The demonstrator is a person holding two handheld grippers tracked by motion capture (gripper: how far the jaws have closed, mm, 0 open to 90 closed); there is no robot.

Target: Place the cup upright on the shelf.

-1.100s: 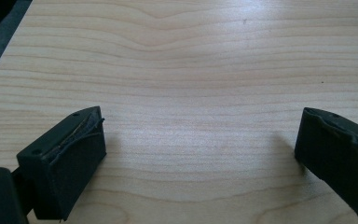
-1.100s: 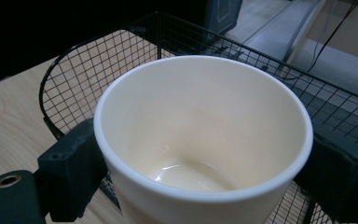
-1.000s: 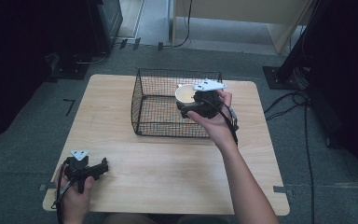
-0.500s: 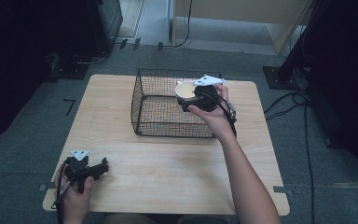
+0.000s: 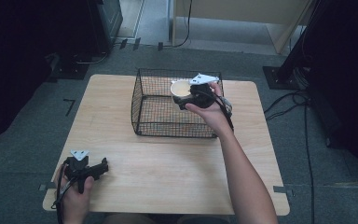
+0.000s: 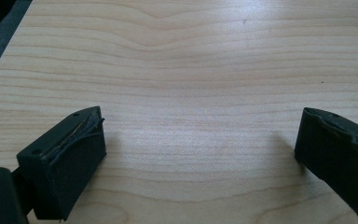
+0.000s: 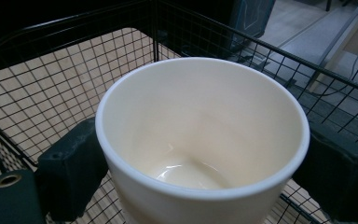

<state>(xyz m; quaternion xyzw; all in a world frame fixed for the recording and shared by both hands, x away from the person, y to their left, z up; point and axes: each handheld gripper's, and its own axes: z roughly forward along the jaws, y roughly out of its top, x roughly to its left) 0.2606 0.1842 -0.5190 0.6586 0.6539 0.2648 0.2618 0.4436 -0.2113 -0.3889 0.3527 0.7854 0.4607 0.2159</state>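
A cream cup (image 5: 181,88) (image 7: 200,140) is held upright above the right side of a black wire basket (image 5: 154,106) (image 7: 51,84). My right gripper (image 5: 186,100) (image 7: 200,172) is shut on the cup, one jaw pressed against each side of it. The cup is empty inside. Down at the table's near left corner, my left gripper (image 5: 103,167) (image 6: 198,154) rests low over the bare wood, its jaws wide apart with nothing between them.
The basket stands at the back middle of the light wooden table (image 5: 168,177) (image 6: 191,70). Dark stands and cables (image 5: 293,98) lie on the grey floor around the table.
My right gripper has carried the cup a little farther back and up over the basket. The left gripper has stayed where it was.
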